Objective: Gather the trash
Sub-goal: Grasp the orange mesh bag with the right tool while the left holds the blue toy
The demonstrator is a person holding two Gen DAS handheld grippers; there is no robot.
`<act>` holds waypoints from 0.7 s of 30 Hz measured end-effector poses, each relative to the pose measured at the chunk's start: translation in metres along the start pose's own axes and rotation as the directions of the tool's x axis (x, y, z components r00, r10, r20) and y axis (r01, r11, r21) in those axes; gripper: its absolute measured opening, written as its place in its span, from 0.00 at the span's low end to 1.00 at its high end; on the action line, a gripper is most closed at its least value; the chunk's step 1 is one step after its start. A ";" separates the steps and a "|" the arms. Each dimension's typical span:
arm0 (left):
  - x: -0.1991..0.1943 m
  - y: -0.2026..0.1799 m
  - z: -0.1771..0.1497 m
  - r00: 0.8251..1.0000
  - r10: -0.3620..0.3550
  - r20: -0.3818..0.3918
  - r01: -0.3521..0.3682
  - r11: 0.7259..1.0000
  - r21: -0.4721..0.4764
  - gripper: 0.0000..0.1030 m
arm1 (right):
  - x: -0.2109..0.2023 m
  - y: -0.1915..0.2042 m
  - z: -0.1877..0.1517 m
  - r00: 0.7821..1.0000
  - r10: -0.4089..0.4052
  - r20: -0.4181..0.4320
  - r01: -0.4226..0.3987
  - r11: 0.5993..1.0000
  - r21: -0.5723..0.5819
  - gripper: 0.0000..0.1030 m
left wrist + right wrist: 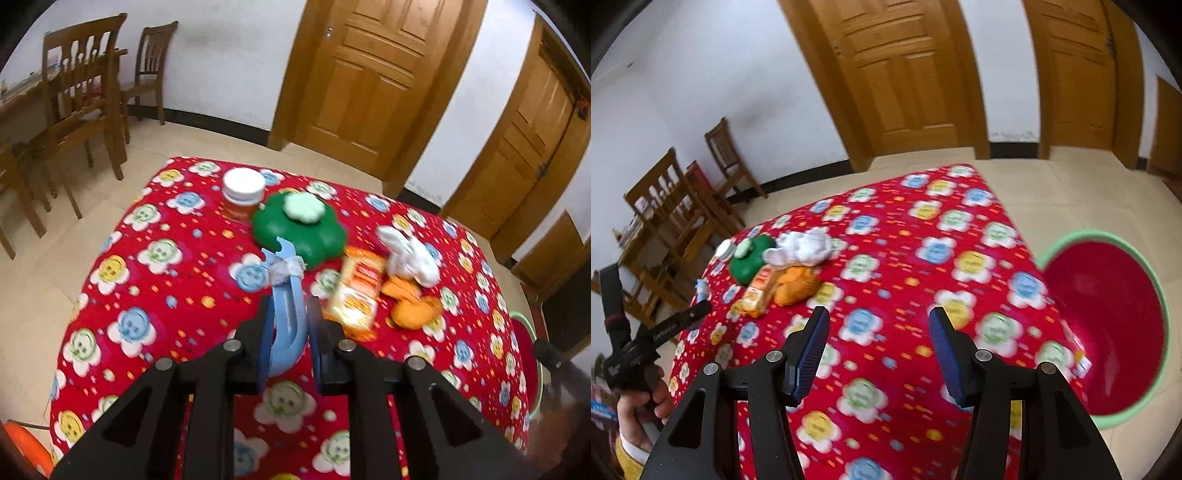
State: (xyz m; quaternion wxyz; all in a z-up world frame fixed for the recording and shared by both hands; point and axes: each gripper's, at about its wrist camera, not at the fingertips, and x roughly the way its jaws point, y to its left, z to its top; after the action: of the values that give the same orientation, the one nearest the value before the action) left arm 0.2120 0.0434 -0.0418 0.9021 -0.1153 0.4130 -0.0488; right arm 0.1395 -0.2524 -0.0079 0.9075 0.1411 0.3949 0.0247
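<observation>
1. A home, most likely a dining room.
2. Panelled wooden doors stand in a white wall beyond the tongs.
3. Wooden dining chairs crowd a wooden table to the left.
4. The floor is pale tile with a dark skirting.
5. A red flowered cloth covers the tabletop under the tongs.

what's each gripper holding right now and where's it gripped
The left gripper is shut on blue tongs, squeezed near their looped end; their tips pinch a white paper wad. The right gripper is open and holds nothing.
</observation>
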 end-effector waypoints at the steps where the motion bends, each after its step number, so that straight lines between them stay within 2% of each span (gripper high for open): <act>1: 0.001 0.002 0.000 1.000 0.005 0.009 -0.005 1.000 -0.004 0.17 | 0.006 0.008 0.002 1.000 0.002 -0.002 -0.002 1.000 -0.015 0.56; 6: 0.010 0.014 -0.002 0.999 0.028 0.038 -0.027 0.999 -0.025 0.17 | 0.034 0.037 0.009 1.000 0.021 -0.014 -0.022 0.997 -0.070 0.56; 13: 0.029 0.022 -0.011 1.000 0.027 0.016 -0.027 0.999 -0.029 0.17 | 0.080 0.061 0.011 0.996 0.028 -0.083 -0.038 0.993 -0.112 0.56; 21: 0.026 0.023 -0.014 0.999 -0.011 0.034 0.011 1.000 -0.022 0.17 | 0.120 0.082 0.011 0.992 0.019 -0.121 -0.034 0.991 -0.130 0.56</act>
State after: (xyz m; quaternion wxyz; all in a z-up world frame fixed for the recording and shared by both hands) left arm 0.2180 0.0584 -0.0754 0.9073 -0.1285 0.3976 -0.0472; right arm 0.2354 -0.1570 -0.0638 0.8890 0.0845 0.4443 0.0712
